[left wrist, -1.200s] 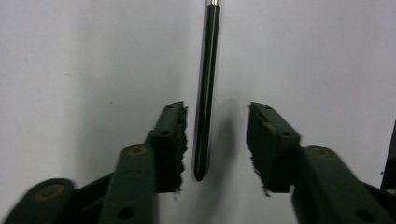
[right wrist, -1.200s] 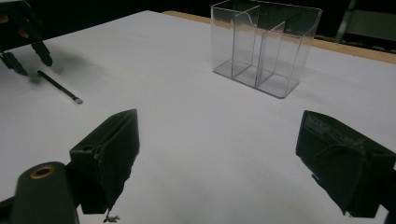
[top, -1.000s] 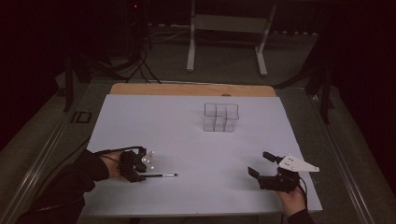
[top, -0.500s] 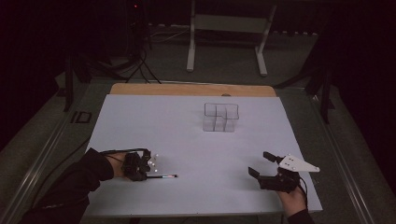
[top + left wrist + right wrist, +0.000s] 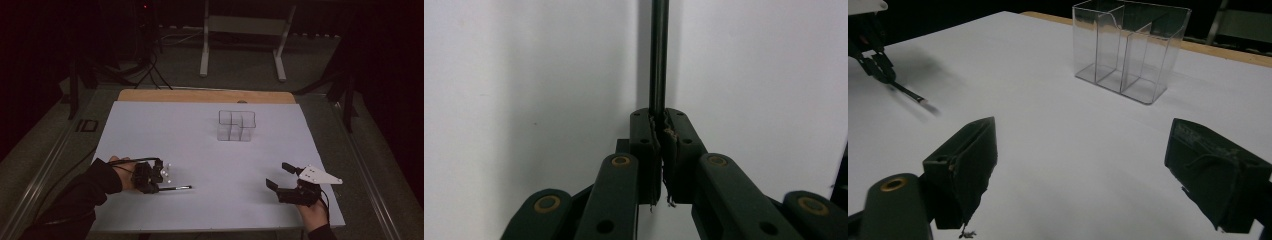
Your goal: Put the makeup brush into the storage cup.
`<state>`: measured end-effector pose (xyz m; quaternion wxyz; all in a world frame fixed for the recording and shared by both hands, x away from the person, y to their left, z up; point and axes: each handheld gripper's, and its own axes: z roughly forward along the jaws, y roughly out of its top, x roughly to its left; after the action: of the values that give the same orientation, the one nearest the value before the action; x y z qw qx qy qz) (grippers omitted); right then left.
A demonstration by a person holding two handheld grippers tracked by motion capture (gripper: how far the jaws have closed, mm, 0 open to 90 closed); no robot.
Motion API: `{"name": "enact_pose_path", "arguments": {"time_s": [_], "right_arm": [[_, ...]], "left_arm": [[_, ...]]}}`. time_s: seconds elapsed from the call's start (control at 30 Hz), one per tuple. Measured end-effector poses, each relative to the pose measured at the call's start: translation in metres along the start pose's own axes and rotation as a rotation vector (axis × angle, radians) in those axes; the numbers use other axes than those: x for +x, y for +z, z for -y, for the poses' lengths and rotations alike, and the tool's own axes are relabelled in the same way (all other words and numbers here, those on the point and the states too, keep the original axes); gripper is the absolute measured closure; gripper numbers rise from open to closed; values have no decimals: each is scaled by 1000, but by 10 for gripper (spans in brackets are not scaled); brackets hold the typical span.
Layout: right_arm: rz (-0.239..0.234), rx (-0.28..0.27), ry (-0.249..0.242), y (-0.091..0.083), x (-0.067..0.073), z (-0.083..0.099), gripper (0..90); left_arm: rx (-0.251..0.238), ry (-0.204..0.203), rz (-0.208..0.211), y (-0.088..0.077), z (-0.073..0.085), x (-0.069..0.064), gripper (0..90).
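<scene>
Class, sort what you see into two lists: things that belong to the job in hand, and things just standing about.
In the job: left gripper, shut on the thin black pen; clear compartment organizer, the likely destination.

Standing about: right gripper, open and empty; white table; metal stand behind it.

Black claws [image 5: 663,145] with brass-coloured pivot pins, dark sleeve [image 5: 85,192], grey three-cornered plate [image 5: 320,176]

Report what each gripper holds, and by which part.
The left gripper is shut on the pen, pinching one end of its thin dark shaft. The right gripper is open and holds nothing.
</scene>
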<state>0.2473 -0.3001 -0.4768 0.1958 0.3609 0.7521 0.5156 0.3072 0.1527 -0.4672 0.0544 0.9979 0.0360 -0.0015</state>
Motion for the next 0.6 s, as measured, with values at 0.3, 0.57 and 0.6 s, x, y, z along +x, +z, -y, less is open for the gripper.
{"name": "enact_pose_path", "arguments": {"time_s": [0.3, 0.57, 0.6], "right_arm": [[0, 0, 4, 0, 0, 0, 135], [1, -2, 8, 0, -1, 0, 135], [1, -2, 8, 0, -1, 0, 136]], "left_arm": [[-73, -58, -35, -17, -5, -1, 850], [-160, -112, -75, -29, -11, -2, 850], [-179, -106, -75, -30, -12, -5, 850]]}}
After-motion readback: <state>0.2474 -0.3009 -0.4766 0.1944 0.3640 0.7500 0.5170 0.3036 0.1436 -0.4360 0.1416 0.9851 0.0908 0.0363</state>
